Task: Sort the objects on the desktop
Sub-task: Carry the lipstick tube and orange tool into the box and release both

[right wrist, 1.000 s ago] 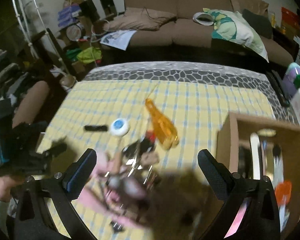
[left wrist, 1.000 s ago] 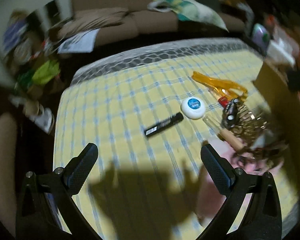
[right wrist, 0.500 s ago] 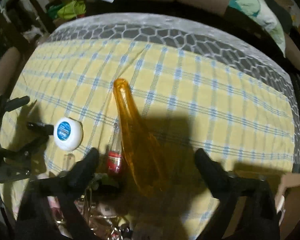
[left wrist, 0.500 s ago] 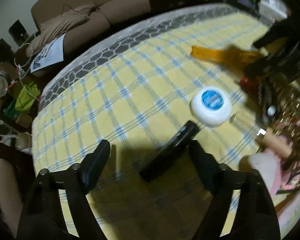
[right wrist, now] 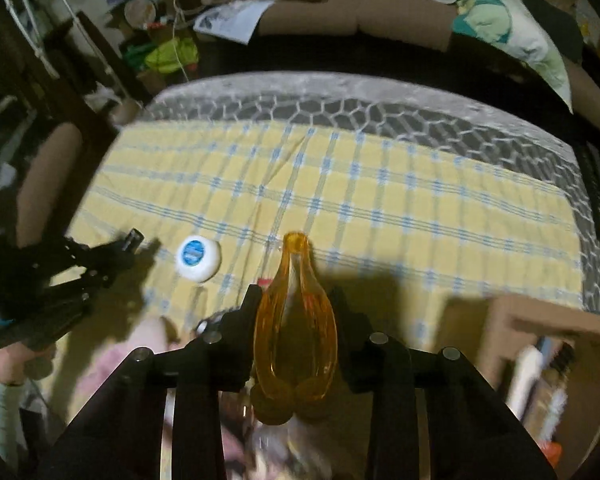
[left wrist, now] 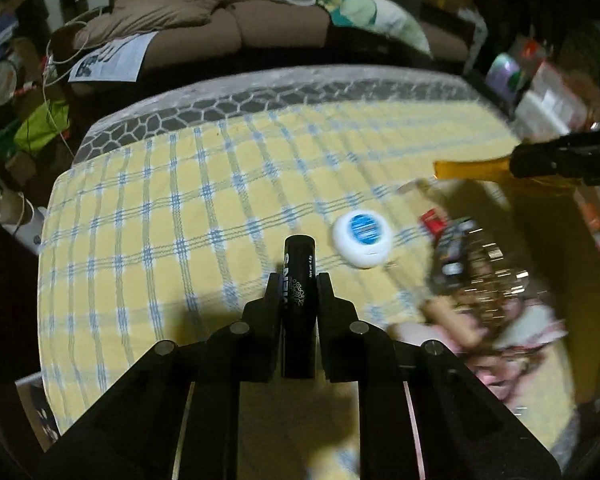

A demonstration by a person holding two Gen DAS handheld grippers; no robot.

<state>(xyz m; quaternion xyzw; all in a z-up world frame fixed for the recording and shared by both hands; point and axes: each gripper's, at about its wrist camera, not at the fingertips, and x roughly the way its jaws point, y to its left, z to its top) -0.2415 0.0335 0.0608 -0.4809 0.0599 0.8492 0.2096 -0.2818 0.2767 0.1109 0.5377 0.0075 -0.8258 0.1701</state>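
My left gripper is shut on a black lip-balm tube, which sticks forward above the yellow checked tablecloth. My right gripper is shut on a translucent orange plastic piece, held above the cloth; it also shows in the left wrist view. A white round tin with a blue label lies on the cloth just right of the tube, also seen in the right wrist view. The left gripper appears at the left of the right wrist view.
A pile of shiny clips, a red-capped item and pink things lies at the right of the cloth. A brown cardboard box with items inside stands at the right. A sofa is beyond the table.
My left gripper closed on the black tube and lifted it. My right gripper closed on the orange piece and lifted it off the cloth.
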